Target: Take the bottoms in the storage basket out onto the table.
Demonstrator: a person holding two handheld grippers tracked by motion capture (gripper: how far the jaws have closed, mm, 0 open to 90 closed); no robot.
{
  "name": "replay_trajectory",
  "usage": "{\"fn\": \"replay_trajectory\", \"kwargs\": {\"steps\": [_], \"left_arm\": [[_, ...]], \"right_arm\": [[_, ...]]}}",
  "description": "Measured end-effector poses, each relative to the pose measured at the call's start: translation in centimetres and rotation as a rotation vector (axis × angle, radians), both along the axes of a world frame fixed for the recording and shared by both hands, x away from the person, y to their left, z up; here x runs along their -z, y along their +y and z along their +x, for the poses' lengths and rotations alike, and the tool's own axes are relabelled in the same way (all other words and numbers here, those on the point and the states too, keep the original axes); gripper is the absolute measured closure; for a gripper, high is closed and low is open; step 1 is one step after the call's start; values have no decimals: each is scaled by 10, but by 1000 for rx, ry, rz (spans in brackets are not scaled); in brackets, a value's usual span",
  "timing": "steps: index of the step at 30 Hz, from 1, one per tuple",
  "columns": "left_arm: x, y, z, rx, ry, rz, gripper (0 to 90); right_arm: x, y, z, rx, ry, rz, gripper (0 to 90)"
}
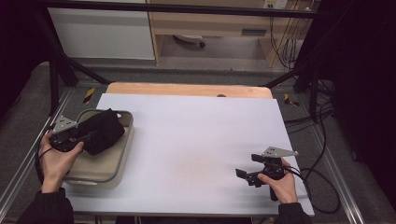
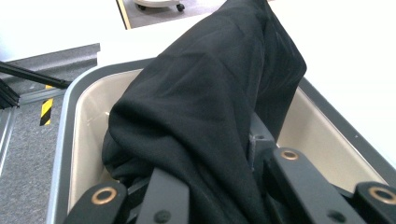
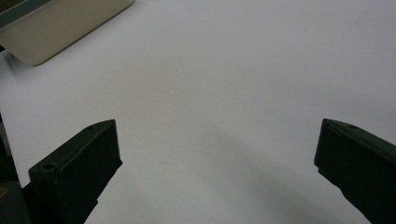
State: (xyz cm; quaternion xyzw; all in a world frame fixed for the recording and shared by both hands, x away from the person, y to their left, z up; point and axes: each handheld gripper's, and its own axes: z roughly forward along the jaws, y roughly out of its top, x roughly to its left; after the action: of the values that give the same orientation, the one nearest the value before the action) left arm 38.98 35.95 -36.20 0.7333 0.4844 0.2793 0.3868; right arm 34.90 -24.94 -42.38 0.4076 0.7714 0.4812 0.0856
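High view | left gripper [image 1: 95, 135] fingers pinching black cloth [image 1: 103, 128] over tub [image 1: 122, 154], worktop's left edge; not yet released | right gripper [image 1: 250, 173] fingers spread, idle

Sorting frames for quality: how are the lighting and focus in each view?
High view: dim, dark edges, table evenly lit. Left gripper view: black cloth is sharp enough to show its folds; the white sheet behind is washed out. Right gripper view: soft, with a faint shadow on the sheet between the right gripper's jaws.
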Motion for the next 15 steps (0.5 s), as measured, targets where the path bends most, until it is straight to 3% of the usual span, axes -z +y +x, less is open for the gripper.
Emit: {"fn": "replay_trajectory", "kwargs": {"steps": [15], "left_arm": [[-8, 1, -5, -3, -29, -14, 753]], "right_arm": [[0, 0, 0, 1, 0, 0, 9]]}}
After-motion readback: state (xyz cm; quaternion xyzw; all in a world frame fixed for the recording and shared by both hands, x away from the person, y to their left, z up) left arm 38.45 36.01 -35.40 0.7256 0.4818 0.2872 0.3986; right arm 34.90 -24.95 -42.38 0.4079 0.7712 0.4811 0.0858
